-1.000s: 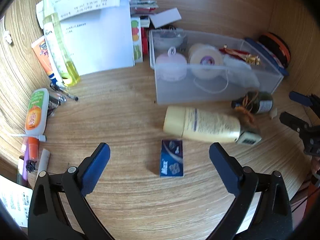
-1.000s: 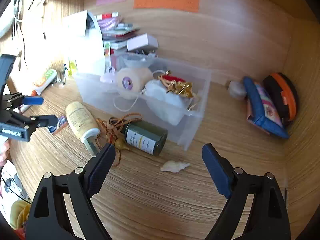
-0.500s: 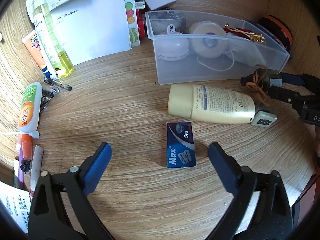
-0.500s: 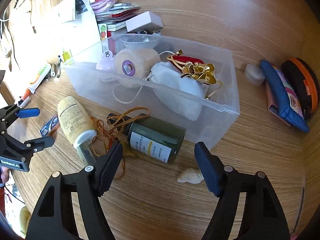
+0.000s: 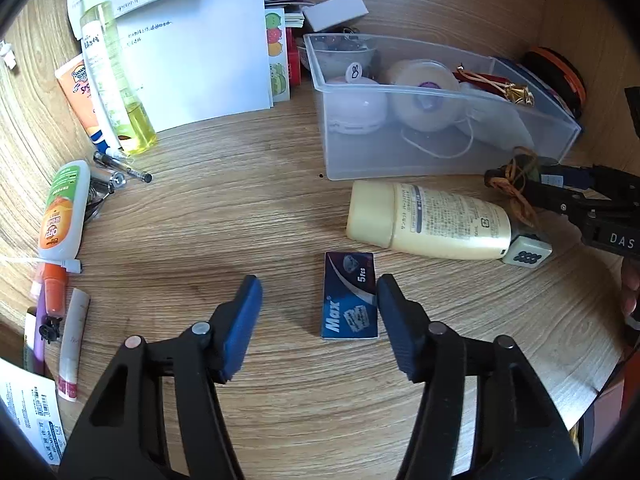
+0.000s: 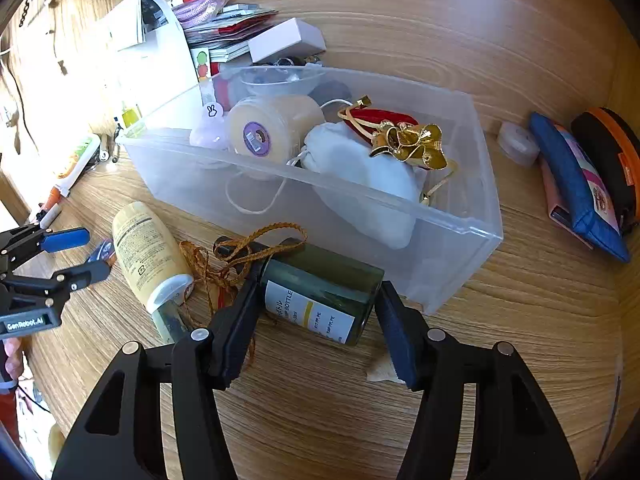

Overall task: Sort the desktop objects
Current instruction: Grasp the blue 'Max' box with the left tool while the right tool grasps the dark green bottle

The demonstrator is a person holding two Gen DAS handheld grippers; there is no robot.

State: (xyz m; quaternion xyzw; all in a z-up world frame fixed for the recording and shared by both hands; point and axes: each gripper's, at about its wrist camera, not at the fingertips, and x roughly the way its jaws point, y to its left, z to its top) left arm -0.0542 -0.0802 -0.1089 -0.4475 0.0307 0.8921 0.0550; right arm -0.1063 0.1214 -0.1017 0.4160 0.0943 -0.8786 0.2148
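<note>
clear bin (image 6: 460,236) with pouch (image 6: 360,176), ribbon (image 6: 408,140); right fingers (image 6: 384,320) around green bottle (image 6: 320,292), left fingers (image 5: 244,320) narrowing

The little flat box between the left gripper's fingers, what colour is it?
Dark blue box with white lettering, clearest in the left wrist view.

Right gripper (image 6: 316,320), jaws just closing, pads pressed to both sides of a dark green bottle (image 6: 320,292) lying on its side (brown cord (image 6: 240,248) looped at its neck). Just behind, a clear plastic bin (image 6: 460,236); left, a cream tube (image 6: 146,256).
</note>
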